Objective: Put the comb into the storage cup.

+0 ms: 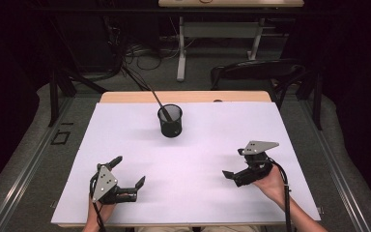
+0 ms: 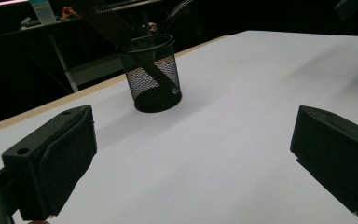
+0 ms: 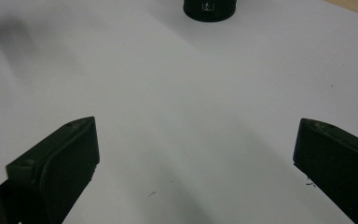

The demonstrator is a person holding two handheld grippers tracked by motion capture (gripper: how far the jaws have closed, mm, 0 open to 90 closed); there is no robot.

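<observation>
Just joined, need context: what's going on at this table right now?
A person holds a two-jaw gripper in each hand over a white table. The left gripper and the right gripper both sit near the person's edge with jaws spread wide and nothing between them. Farther back stands a black mesh cup with a long dark stick leaning out of it. Neither gripper touches the cup; no handling is under way.

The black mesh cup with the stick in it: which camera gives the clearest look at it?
The left gripper view: the mesh cup sits close, its weave and the dark stick leaning inside plain to see. The high view shows the whole cup, but small. The right gripper view catches just its base at the top edge.
</observation>
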